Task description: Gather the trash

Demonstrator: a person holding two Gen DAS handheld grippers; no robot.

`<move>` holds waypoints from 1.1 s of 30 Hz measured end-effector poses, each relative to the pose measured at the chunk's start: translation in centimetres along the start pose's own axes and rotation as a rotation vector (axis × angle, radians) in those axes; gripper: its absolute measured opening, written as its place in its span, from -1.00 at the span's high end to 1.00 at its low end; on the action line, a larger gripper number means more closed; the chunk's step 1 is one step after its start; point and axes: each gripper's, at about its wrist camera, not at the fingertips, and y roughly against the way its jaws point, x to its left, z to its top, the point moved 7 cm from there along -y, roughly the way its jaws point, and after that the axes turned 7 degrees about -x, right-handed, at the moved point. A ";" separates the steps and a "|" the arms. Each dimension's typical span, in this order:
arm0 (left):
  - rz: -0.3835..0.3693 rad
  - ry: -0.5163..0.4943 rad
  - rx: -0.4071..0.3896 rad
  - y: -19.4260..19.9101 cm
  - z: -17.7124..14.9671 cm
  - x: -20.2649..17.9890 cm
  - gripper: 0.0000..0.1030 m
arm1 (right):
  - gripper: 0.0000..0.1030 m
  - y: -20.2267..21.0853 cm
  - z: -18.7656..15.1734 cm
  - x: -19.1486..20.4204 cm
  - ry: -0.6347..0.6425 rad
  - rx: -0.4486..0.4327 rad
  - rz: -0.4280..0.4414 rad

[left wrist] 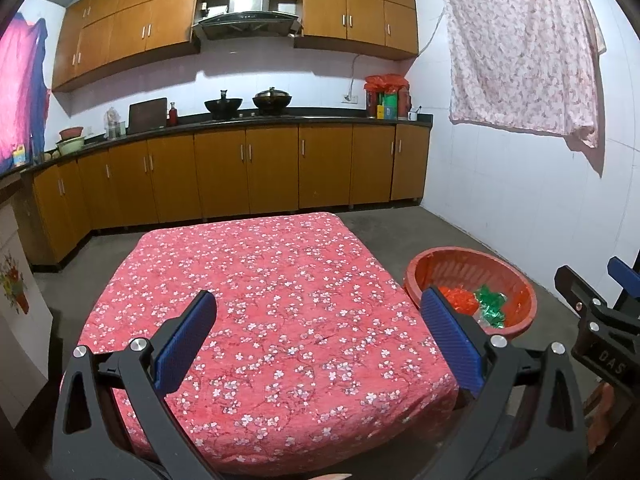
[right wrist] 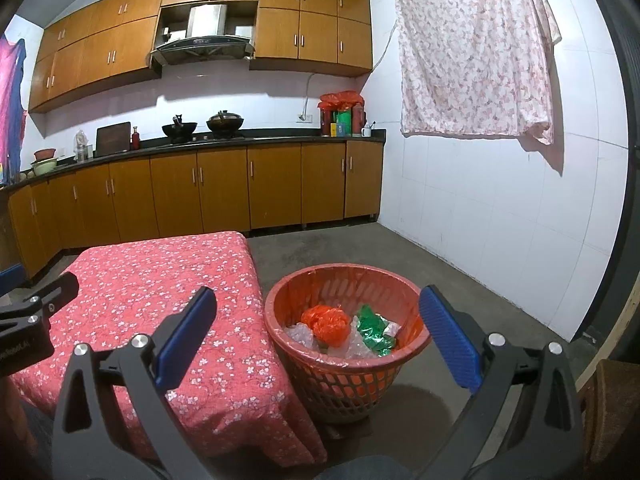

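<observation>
A red plastic basket stands on the floor right of the low table. Inside it lie a crumpled orange bag, a green foil wrapper and clear plastic wrap. The basket also shows in the left wrist view, with the orange and green trash in it. My left gripper is open and empty above the table's red floral cloth. My right gripper is open and empty, held above the basket's near left rim. It shows at the right edge of the left wrist view.
Wooden kitchen cabinets and a dark counter with woks line the far wall. A pink floral sheet hangs on the white right wall. Bare concrete floor lies around the basket. A wooden piece stands at the far right.
</observation>
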 end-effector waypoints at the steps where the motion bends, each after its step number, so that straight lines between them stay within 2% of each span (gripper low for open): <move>1: 0.000 0.000 0.000 0.0 0.0 0.0 -0.96 | -0.92 0.0 0.0 -0.1 -0.001 0.001 -0.001; 33: -0.007 -0.001 0.010 0.0 -0.1 -0.3 -0.96 | -0.92 -0.5 -0.5 0.0 -0.011 0.016 0.000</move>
